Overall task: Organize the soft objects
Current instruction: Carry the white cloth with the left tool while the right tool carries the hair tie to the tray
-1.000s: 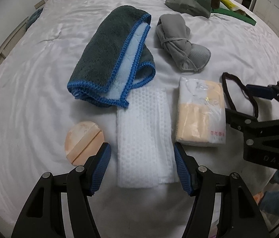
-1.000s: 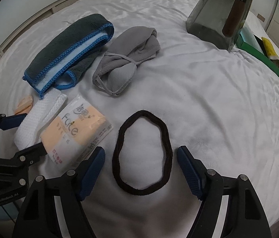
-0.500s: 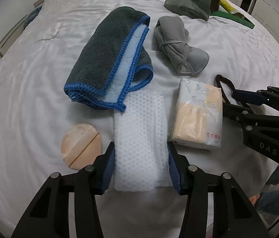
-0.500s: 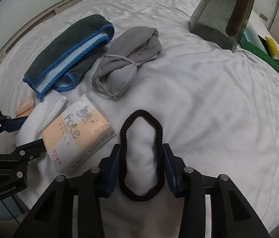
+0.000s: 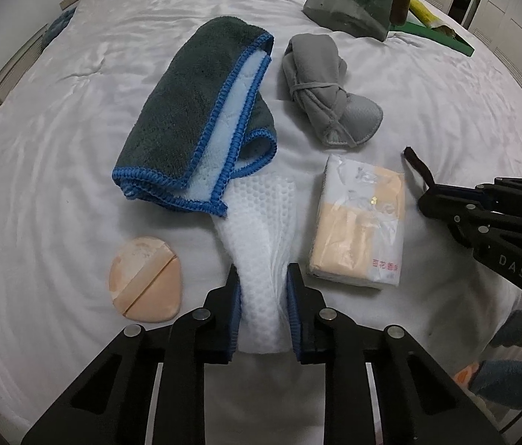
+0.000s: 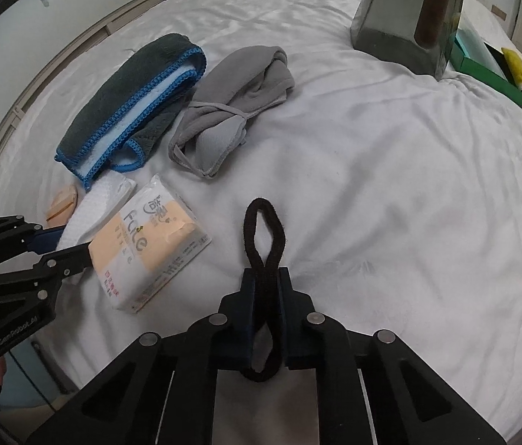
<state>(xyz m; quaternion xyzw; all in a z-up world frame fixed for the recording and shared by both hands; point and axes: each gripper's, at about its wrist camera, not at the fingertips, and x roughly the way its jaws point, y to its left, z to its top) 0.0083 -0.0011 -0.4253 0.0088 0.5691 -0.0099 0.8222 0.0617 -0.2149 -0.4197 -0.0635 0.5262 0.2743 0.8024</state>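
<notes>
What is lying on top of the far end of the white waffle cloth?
The dark towel with blue edging overlaps the white waffle cloth's far end. How far the cloth runs beneath it cannot be seen.

A white bed (image 5: 75, 118) with a rumpled, softly creased sheet fills both views. At its far side stands a dark grey-green bag (image 6: 405, 18) with a brown handle (image 6: 431, 11) running up its front, and just beside the bag lies a flat green tray (image 6: 502, 78) that holds something yellow (image 6: 516, 66). Along the other edge of the bed runs a pale wooden frame (image 6: 38, 81), a small blue cloth (image 5: 57, 26) lies near the far corner, and white cupboard doors (image 5: 498, 11) show behind the tray.
</notes>
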